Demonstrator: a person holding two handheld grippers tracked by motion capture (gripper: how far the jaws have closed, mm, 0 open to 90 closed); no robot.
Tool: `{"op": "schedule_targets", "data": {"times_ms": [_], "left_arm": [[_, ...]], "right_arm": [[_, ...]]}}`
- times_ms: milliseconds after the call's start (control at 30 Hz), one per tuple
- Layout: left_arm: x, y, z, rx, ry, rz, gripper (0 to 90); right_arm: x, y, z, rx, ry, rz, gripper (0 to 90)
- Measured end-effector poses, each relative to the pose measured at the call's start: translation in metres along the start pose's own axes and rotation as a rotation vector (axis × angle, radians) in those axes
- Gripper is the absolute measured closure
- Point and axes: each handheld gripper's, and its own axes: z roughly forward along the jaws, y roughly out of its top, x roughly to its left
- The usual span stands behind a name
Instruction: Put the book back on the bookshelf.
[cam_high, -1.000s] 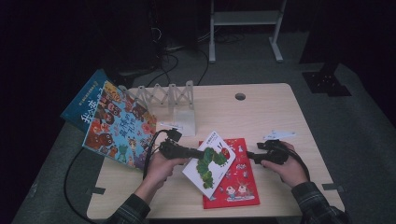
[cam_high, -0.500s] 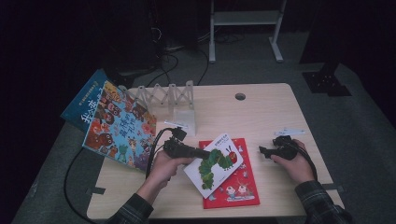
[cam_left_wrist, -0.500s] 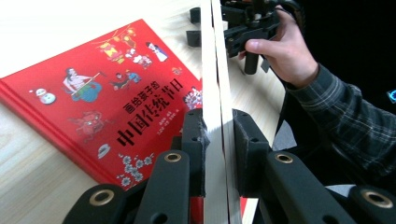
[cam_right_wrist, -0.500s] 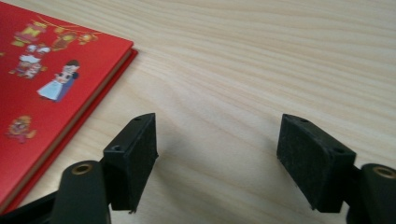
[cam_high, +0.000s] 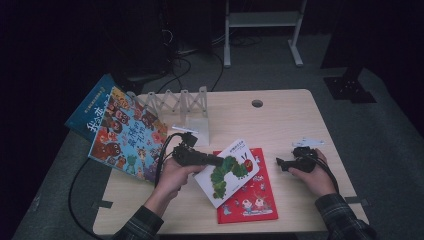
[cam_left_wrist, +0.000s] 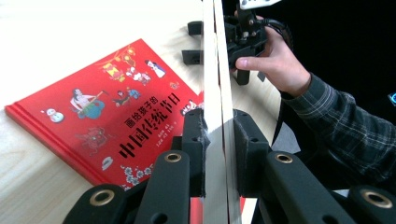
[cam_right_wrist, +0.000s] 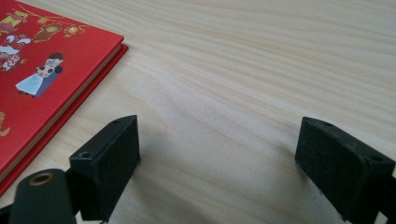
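A white picture book with a green caterpillar (cam_high: 230, 170) is held tilted above a red picture book (cam_high: 247, 192) that lies flat on the table. My left gripper (cam_high: 214, 161) is shut on the white book's left edge. In the left gripper view its jaws have just closed tighter, and the pads (cam_left_wrist: 196, 140) pinch the book's pale edge (cam_left_wrist: 215, 84). My right gripper (cam_high: 280, 163) rests low on the table to the right of the red book. Its jaws (cam_right_wrist: 219, 154) have just been opening and stand wide over bare wood. The red book's corner (cam_right_wrist: 42, 70) lies to their left.
A large colourful book (cam_high: 127, 135) leans over a blue one (cam_high: 92, 105) at the table's left edge. A white folding rack (cam_high: 182, 102) stands behind the left hand. A small round hole (cam_high: 257, 103) sits near the far edge. A black cable (cam_high: 75, 185) hangs off the left side.
My right hand has drawn away to the right from the books, and its jaws stand wider. The left hand keeps the white book in place.
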Motion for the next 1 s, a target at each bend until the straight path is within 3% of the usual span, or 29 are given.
{"op": "schedule_targets", "data": {"times_ms": [467, 1000], "left_arm": [[0.003, 0.004, -0.023, -0.052, 0.046, 0.002, 76.5], [0.018, 0.004, -0.055, -0.102, 0.159, -0.020, 76.5]], "right_arm": [[0.000, 0.000, 0.000, 0.000, 0.000, 0.000, 12.6], [0.000, 0.000, 0.000, 0.000, 0.000, -0.002, 12.5]]}}
